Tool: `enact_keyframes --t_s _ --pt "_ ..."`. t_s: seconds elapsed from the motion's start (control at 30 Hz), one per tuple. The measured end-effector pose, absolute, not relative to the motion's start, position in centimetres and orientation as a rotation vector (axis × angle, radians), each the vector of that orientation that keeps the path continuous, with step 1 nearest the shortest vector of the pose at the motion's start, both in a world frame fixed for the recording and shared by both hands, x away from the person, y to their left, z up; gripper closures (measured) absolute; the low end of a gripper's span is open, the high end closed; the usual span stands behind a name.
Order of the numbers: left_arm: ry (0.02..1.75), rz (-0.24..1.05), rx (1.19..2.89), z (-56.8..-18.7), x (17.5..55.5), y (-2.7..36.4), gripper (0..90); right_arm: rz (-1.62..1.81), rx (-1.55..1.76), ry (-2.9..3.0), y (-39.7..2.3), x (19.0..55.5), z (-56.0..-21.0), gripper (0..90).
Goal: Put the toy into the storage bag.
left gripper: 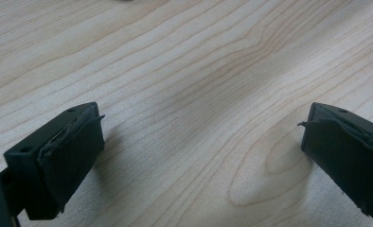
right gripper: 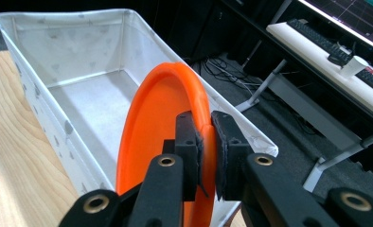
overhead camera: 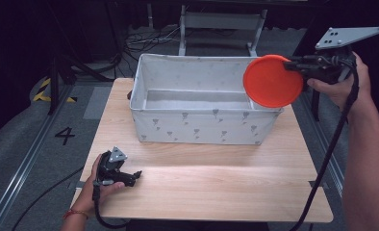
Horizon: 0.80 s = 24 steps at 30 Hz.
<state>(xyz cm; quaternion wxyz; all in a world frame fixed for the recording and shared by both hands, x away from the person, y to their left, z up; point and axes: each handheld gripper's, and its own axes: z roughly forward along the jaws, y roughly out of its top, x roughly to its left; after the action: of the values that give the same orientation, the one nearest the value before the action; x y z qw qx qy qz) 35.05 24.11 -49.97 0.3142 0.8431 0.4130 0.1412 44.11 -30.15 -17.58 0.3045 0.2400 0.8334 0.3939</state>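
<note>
An orange plate (overhead camera: 271, 82) hangs on edge over the right end of the white fabric bin (overhead camera: 197, 127). My right gripper (overhead camera: 293, 66) is shut on its rim, with a hand behind it at the far right. In the right gripper view the two pads pinch the orange plate (right gripper: 156, 137) by its rim, above the bin (right gripper: 57, 52). My left gripper (overhead camera: 135, 175) rests low on the wooden table (overhead camera: 216, 187) near the front left corner. In the left gripper view its jaws stand wide apart over bare wood (left gripper: 199, 94), with nothing between them.
The bin stands across the back half of the table and its inside looks bare. A metal frame (overhead camera: 221, 29) and cables lie on the floor behind the table. A desk with keyboards (right gripper: 326, 42) stands off to the right.
</note>
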Motion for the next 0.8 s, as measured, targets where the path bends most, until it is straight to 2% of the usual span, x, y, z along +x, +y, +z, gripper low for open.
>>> enact_keyframes --t_s 0.47,0.8 --pt "1.088 0.374 2.222 -50.0 35.1 24.1 0.5 1.018 0.671 2.283 -28.9 48.5 -21.1 82.0" --pt "1.087 0.372 2.223 -50.0 35.1 24.1 0.5 0.973 0.64 2.348 -28.0 49.6 -23.2 82.0"
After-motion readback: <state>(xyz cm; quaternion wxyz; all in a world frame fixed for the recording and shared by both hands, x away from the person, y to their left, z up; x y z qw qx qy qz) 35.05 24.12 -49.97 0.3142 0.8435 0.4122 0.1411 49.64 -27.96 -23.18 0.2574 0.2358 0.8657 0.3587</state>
